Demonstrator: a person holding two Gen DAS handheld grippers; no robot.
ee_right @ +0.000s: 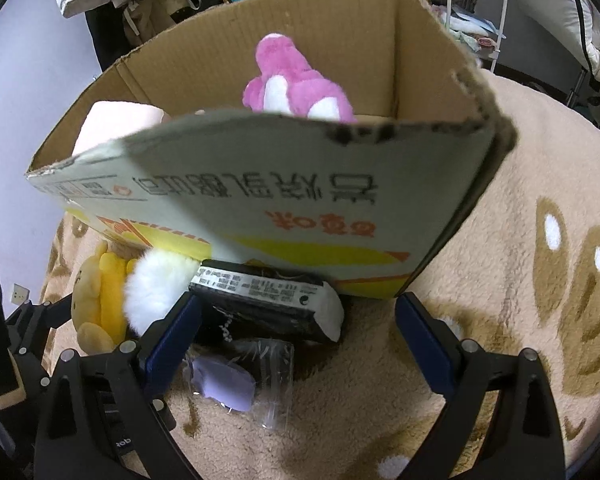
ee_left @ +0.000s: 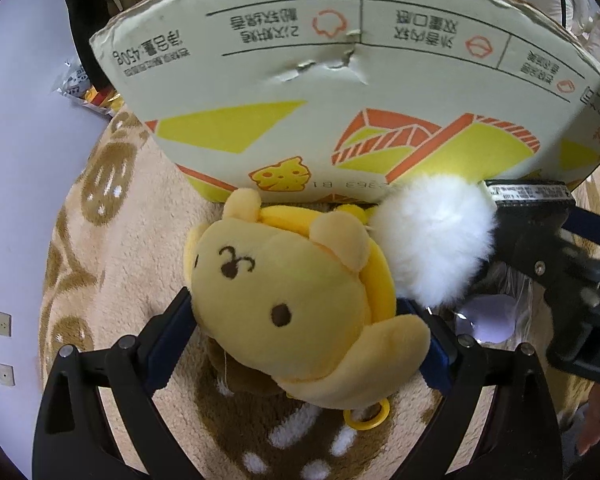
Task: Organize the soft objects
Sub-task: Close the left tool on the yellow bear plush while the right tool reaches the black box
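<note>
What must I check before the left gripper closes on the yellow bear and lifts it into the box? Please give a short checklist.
1. Yellow bear between the left gripper fingers: ok.
2. Fingers wide enough around it: ok.
3. White fluffy ball apart from the bear: not ok, it touches it.
4. Right gripper out of the way: cannot tell; it is open, close beside the ball.
5. Room in the cardboard box: ok, beside the pink plush.

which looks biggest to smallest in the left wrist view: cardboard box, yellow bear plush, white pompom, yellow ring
1. cardboard box
2. yellow bear plush, though it sits nearest the camera
3. white pompom
4. yellow ring
</note>
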